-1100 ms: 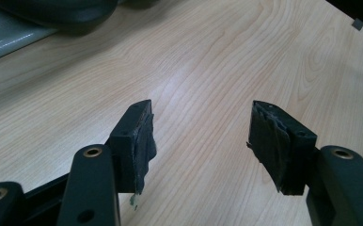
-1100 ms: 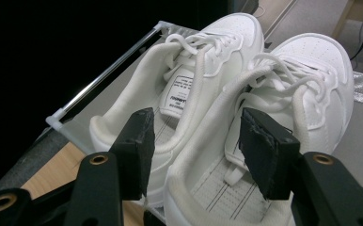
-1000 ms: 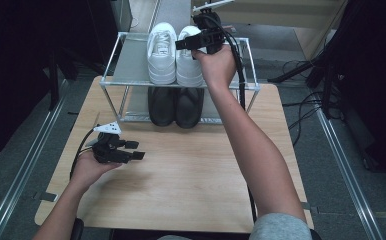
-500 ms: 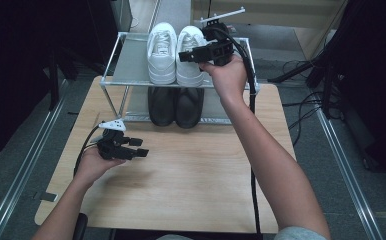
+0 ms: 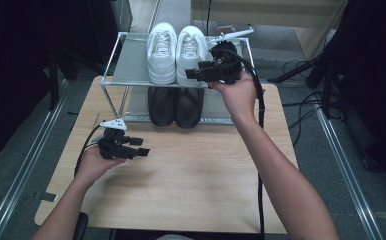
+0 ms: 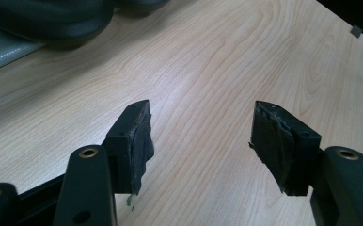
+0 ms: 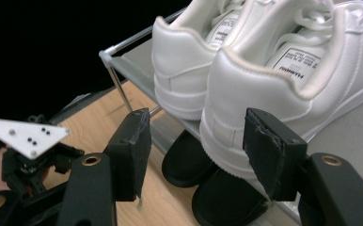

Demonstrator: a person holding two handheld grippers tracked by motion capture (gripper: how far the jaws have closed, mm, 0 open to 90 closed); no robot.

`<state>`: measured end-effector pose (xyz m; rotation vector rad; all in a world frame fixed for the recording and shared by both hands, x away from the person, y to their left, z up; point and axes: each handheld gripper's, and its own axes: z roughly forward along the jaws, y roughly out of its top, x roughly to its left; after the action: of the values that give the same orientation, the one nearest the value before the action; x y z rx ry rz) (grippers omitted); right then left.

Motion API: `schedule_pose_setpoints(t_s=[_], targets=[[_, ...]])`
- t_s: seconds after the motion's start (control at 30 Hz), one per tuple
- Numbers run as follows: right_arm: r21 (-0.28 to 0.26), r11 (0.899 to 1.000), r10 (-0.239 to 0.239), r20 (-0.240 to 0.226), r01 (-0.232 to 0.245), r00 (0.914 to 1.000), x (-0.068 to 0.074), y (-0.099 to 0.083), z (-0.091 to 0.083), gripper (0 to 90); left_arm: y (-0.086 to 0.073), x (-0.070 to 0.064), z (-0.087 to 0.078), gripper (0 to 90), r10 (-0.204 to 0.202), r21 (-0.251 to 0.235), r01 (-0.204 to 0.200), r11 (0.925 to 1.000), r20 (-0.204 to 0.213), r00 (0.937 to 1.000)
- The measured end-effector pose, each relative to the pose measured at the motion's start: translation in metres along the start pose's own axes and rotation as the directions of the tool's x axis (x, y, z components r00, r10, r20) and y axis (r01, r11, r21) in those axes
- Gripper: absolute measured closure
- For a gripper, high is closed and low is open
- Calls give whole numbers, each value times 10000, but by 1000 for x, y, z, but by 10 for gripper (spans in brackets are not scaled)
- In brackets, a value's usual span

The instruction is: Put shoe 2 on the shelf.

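Note:
Two white sneakers (image 5: 162,52) (image 5: 191,50) stand side by side on the top shelf of a metal shoe rack (image 5: 131,60), heels toward me. A black pair (image 5: 176,106) sits on the shelf below. My right gripper (image 5: 193,75) hovers open just in front of the right sneaker's heel; in the right gripper view that heel (image 7: 245,84) stands beyond the gap of the right gripper (image 7: 197,115), untouched. My left gripper (image 5: 140,146) is held open low over the wooden table (image 5: 191,185), with nothing in it. The left gripper (image 6: 203,106) has bare wood between its pads.
The rack takes up the far middle of the table, and its thin front rail (image 7: 123,89) runs under the sneakers. A black shoe's toe (image 6: 48,23) lies ahead of the left gripper. Cables trail off both grippers. Dark floor and metal rails flank the table.
My right gripper has drawn back from above the right sneaker toward me, down to its heel. The left gripper has barely moved.

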<state>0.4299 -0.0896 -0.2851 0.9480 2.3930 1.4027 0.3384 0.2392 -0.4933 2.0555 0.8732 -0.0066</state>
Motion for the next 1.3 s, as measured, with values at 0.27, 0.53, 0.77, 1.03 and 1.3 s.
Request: schedule_pose_setpoints(t_s=[0.27,0.53,0.77,1.03,1.3], targets=[[-170,9998,-67,-274,63,9996,4,-25,-2,412,0,-1,0,385,-5,-48,4,10000,-60,10000],[-192,9998,-93,-430,85,9990,4,-53,-1,405,0,-2,1,382,36,-15,-36,10000,-87,10000],[-239,9997,52,-768,-71,9970,1,-82,4,415,0,-3,2,380,31,-40,-31,10000,-141,9999],[-68,10000,30,-896,-36,9960,1,-111,6,414,0,-6,4,381,93,-20,-94,10000,-324,9994],[10,9995,304,-1106,-304,9934,-1,-143,4,409,-1,-8,5,379,106,-4,-106,9999,-393,9992]])
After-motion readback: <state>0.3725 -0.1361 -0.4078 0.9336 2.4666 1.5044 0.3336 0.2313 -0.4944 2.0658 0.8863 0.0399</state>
